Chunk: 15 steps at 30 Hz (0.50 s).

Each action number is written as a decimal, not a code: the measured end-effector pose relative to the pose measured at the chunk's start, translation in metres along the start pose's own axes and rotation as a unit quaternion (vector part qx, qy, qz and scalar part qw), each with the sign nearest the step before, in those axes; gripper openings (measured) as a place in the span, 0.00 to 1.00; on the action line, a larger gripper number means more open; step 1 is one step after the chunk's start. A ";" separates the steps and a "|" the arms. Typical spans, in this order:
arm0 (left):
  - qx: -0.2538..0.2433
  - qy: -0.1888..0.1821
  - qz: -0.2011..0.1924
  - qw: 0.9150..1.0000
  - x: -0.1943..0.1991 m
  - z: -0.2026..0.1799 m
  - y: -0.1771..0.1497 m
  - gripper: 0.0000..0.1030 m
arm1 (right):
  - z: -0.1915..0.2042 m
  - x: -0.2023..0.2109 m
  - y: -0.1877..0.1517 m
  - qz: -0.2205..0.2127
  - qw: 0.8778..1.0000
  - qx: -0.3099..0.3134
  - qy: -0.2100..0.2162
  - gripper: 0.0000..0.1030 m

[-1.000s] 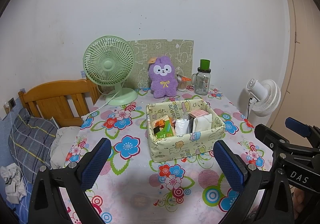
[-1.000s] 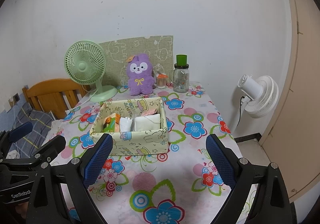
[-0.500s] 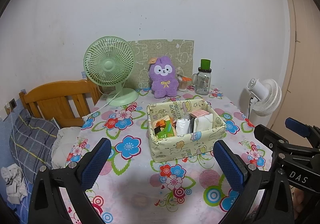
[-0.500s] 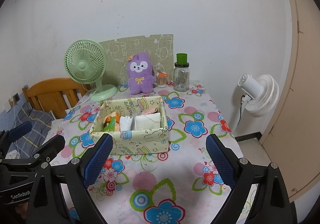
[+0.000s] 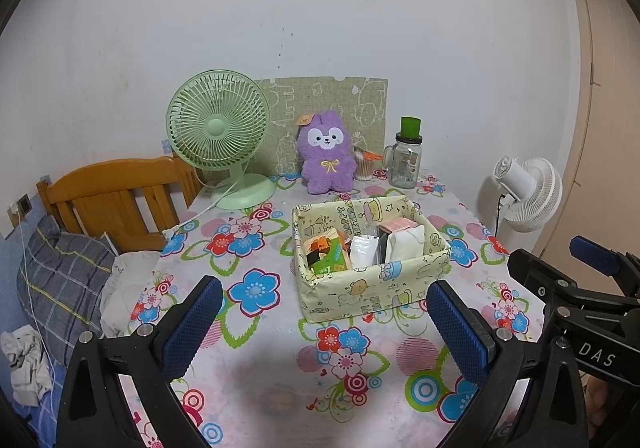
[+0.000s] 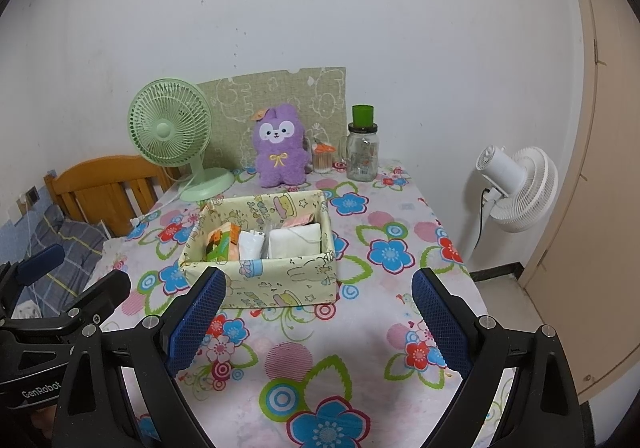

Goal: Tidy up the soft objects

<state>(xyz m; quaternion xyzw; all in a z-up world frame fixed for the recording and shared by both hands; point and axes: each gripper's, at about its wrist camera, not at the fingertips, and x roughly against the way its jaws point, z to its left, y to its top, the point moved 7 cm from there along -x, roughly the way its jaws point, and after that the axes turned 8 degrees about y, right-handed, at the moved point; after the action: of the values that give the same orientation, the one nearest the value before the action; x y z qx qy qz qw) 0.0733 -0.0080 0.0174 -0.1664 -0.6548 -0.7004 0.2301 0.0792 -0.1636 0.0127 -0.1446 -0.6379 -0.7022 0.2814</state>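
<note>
While both wide open and empty, left gripper (image 5: 318, 322) and right gripper (image 6: 318, 318) hovering at counter's (image 5: 280, 388) near edge, purple plush (image 5: 327, 158) upright straight ahead beyond box (image 5: 360, 288), at far edge

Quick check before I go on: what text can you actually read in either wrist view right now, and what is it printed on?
"DAS": on the black frame of the right gripper, seen in the left wrist view.
"GenRobot": on the black body of the left gripper, seen in the right wrist view.
"HAPPY": on the inner wall of the yellow fabric box; the line beneath it is too small to read.
Glass jar label: too blurred to read.
</note>
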 end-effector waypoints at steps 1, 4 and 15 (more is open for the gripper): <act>0.000 0.001 0.000 1.000 0.000 0.000 0.000 1.00 | 0.000 0.000 0.000 0.000 1.000 -0.001 0.001 0.93; 0.000 0.000 0.000 1.000 0.000 0.000 0.000 1.00 | 0.001 0.000 0.000 0.000 1.000 -0.002 0.001 0.93; 0.005 -0.003 0.002 1.000 -0.002 0.001 -0.001 1.00 | 0.001 -0.003 0.000 -0.003 1.000 0.000 0.000 0.93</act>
<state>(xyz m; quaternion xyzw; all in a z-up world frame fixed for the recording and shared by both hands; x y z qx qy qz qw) 0.0744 -0.0073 0.0157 -0.1686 -0.6590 -0.6960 0.2299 0.0813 -0.1619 0.0116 -0.1433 -0.6383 -0.7029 0.2793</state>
